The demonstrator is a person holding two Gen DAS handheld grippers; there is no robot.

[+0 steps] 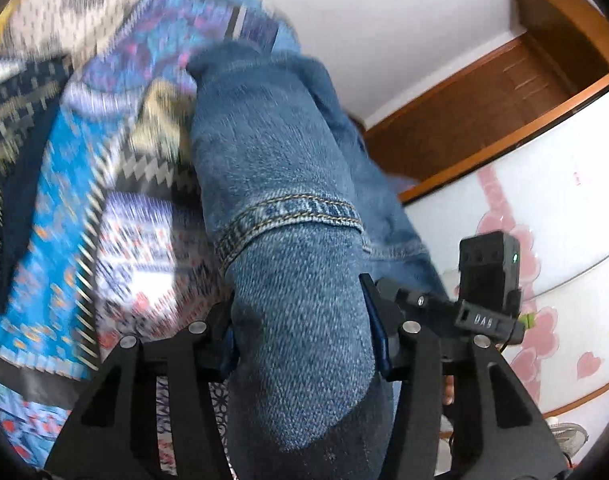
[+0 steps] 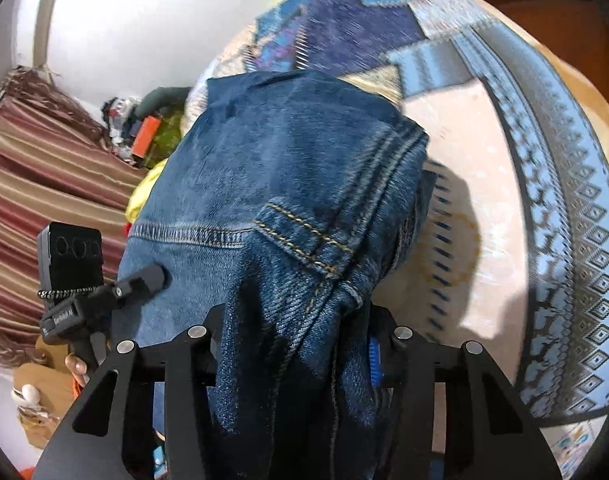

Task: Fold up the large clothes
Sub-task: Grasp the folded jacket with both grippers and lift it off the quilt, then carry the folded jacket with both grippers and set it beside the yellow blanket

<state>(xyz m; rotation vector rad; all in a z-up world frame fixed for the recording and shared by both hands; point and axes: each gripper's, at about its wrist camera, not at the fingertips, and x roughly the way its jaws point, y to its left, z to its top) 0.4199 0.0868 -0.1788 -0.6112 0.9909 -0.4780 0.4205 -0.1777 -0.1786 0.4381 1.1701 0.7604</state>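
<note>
The left tool (image 1: 304, 340) and right tool (image 2: 296, 356) each clench the blue denim jeans (image 1: 272, 160), which stretch toward twelve o'clock above the blue patterned bedspread (image 2: 564, 208).

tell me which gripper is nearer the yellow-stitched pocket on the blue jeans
Right. The right gripper clamps the blue denim jeans just below the yellow-stitched pocket; the left gripper grips them elsewhere, pocket unseen.
</note>
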